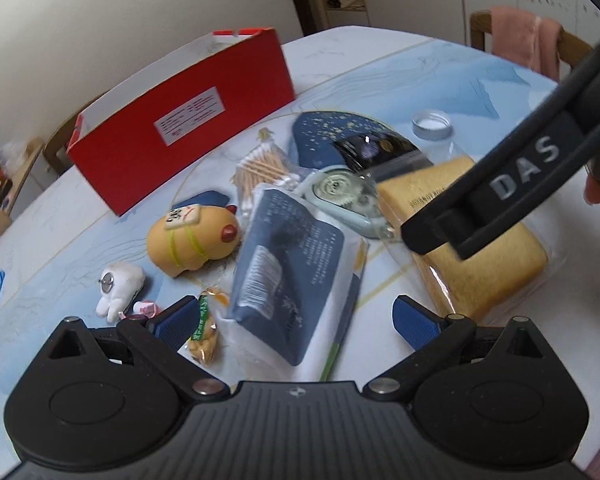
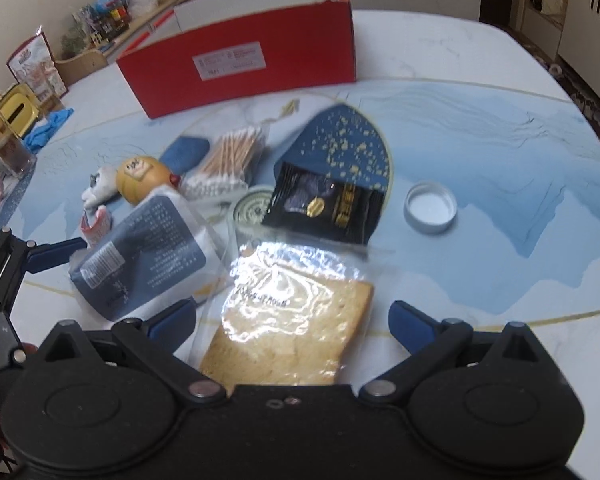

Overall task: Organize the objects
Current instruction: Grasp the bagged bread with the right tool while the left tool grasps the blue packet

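Opening step of the sorting, by the look of it: nothing is gripped, and the loose items lie clustered mid-worktop in front of the open red cardboard box, which stands toward the far edge of the pale blue-and-white patterned worktop.

Left tongs: spread wide, empty, poised above the dark blue printed tissue pack. Right tongs: likewise spread wide and empty, poised over the clear-wrapped slice of yellow sponge cake, which lies near the worktop's near edge.

Count, left to right in the right wrist view:
- one white plush tooth charm;
- one small red-and-white wrapped sweet;
- one orange round toy figure;
- one tissue pack;
- one bundle of wooden cotton swabs in a clear bag;
- one pale green correction-tape dispenser, partly covered;
- one cake slice;
- one black foil sachet;
- one silver screw cap, lying apart toward the right edge.

The left wrist view adds one small green-labelled snack packet.

Next move, as judged: either tongs must descend, straddle its item, close, then carry it to the box. The slippery wrap probably needs a firm squeeze.
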Motion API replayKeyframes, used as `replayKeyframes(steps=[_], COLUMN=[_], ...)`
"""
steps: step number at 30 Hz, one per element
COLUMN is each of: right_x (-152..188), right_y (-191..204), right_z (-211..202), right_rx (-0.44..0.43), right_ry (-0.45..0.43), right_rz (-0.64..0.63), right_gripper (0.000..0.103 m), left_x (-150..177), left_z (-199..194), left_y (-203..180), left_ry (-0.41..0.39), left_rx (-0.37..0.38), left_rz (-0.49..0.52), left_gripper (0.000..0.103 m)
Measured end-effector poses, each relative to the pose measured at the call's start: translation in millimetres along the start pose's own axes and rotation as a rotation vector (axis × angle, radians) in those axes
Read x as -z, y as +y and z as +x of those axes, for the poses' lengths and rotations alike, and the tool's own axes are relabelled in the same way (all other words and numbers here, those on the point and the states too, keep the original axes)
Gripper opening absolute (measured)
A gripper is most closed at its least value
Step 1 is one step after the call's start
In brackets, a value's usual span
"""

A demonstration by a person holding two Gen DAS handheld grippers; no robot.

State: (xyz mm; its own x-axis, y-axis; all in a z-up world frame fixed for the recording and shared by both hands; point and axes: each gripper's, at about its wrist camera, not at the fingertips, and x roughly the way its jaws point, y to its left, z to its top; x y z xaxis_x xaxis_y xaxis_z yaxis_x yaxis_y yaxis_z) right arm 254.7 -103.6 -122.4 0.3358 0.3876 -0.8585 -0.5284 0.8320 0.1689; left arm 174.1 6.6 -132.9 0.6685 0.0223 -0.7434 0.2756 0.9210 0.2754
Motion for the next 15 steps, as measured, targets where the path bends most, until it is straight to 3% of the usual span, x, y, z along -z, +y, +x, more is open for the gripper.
replayKeyframes(steps=[9, 13, 14, 15], right_x=[5.5, 6.0, 6.0, 5.9], right_y=[6.9, 7.2, 7.4, 7.4], right_z=[18.5, 23.2, 23.5, 23.1], right_rx=[0.006, -0.002, -0.004, -0.003], right_ry=[0.079, 0.107, 0.108, 0.104], right_rz=[-0.004, 0.004, 0.004, 0.004], right_gripper=[0.103, 0.102, 0.102, 0.101], left_x=[-3.9, -3.2, -3.7, -3.7], left_z=[8.7, 16.1, 16.5, 16.1], left_y=[-13.2, -11.4, -10.6, -11.1], left_ry=[-0.012, 0.007, 0.008, 0.005], left_rx=[-0.006, 0.0, 0.007, 0.008], left_rz=[0.094, 0.081, 0.075, 0.076], left_gripper=[0.1, 0.096, 0.092, 0.079])
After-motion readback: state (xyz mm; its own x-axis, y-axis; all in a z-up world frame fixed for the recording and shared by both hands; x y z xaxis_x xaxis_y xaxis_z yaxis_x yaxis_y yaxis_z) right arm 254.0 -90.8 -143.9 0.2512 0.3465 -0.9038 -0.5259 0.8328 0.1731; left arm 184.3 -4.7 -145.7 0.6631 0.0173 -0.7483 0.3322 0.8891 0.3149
